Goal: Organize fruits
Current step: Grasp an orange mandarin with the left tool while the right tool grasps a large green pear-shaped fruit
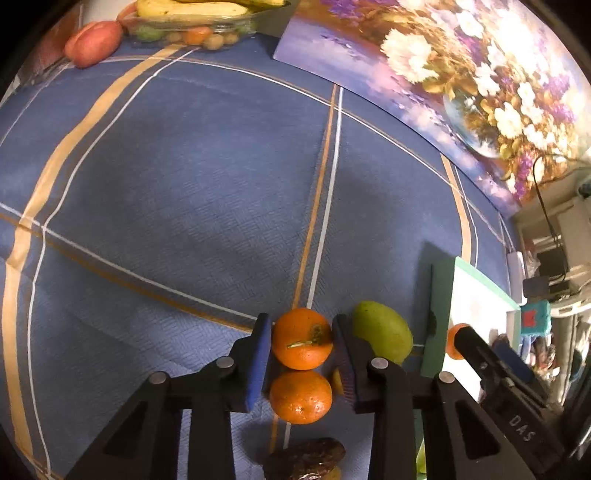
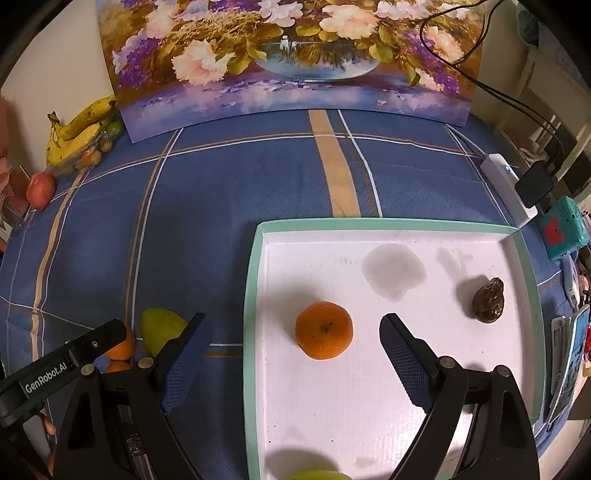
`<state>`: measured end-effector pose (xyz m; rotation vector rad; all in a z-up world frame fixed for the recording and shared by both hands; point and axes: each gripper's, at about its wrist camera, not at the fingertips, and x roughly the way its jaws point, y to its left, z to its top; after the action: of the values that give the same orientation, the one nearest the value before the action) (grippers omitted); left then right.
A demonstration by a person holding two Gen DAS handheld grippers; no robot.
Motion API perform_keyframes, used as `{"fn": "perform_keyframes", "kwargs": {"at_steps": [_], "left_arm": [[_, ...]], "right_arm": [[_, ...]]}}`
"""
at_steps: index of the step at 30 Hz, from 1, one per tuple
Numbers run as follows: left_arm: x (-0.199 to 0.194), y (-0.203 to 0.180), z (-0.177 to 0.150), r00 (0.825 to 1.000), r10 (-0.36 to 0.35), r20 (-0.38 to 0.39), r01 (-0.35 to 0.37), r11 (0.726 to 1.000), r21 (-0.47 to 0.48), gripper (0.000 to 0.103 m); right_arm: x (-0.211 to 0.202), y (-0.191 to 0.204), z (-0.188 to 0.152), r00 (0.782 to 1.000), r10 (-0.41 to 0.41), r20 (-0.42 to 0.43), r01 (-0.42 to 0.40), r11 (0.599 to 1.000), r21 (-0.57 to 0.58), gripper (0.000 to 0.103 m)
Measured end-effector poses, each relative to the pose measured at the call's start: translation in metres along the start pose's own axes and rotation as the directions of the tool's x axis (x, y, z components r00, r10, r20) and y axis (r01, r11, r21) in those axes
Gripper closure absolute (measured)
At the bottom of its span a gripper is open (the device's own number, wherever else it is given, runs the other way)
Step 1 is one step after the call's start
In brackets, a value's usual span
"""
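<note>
A blue checked cloth (image 2: 207, 229) covers the worktop. On it lies a white tray (image 2: 255, 280) with a mint-green rim. Left of the tray sit a green fruit (image 2: 159, 326) and two oranges (image 1: 301, 343). Far left of the tray stand a dish of bananas (image 2: 79, 127) and a red fruit (image 2: 40, 190).

Setting reads as a home room: blue plaid cloth (image 2: 229, 206) over the work surface, floral painting (image 2: 291, 55) propped at the back, glass dish of bananas (image 1: 192, 9) beside it, cluttered shelves with cables (image 1: 554, 236) off to the side.
</note>
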<state>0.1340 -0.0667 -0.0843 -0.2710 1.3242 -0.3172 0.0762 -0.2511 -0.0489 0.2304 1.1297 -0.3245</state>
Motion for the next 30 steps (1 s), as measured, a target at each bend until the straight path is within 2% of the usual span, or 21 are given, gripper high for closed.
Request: {"fn": "perform_keyframes", "kwargs": {"at_steps": [4,9,12,14,16,20,22,25,30], "left_arm": [[-0.016,0.017,0.007,0.999,0.022,0.045,-0.019,0.998,-0.065,0.068],[-0.037,0.038,0.015,0.993,0.063,0.098,-0.052,0.992,-0.117,0.068],[-0.048,0.047,0.018,0.989,0.083,0.122,-0.066,0.988,-0.14,0.068],[-0.054,0.055,0.02,0.988,0.083,0.134,-0.061,0.985,-0.161,0.068],[-0.061,0.064,0.019,0.987,0.076,0.14,-0.051,0.983,-0.177,0.068],[-0.065,0.069,0.021,0.987,0.076,0.142,-0.048,0.98,-0.191,0.068],[-0.063,0.07,0.021,0.988,0.077,0.136,-0.049,0.979,-0.197,0.068],[-0.057,0.07,0.023,0.989,0.077,0.124,-0.051,0.978,-0.202,0.068],[-0.053,0.071,0.022,0.991,0.077,0.112,-0.053,0.978,-0.202,0.068]], "right_arm": [[0.001,0.004,0.0,1.0,0.007,0.009,-0.007,1.0,0.003,0.011],[0.002,0.023,0.0,0.994,0.112,0.003,-0.112,0.993,-0.021,0.011],[0.0,0.041,-0.002,0.99,0.142,0.005,-0.141,0.988,-0.063,0.012],[-0.002,0.05,-0.003,0.987,0.161,0.015,-0.159,0.983,-0.09,0.021],[-0.002,0.06,-0.005,0.983,0.183,0.015,-0.179,0.977,-0.118,0.038],[0.006,0.075,-0.01,0.977,0.213,-0.015,-0.213,0.965,-0.151,0.053],[0.011,0.08,-0.012,0.977,0.212,-0.031,-0.215,0.964,-0.157,0.055],[0.015,0.086,-0.015,0.987,0.16,-0.027,-0.163,0.97,-0.181,0.055],[0.024,0.083,-0.016,0.992,0.124,-0.035,-0.128,0.977,-0.172,0.055]]}}
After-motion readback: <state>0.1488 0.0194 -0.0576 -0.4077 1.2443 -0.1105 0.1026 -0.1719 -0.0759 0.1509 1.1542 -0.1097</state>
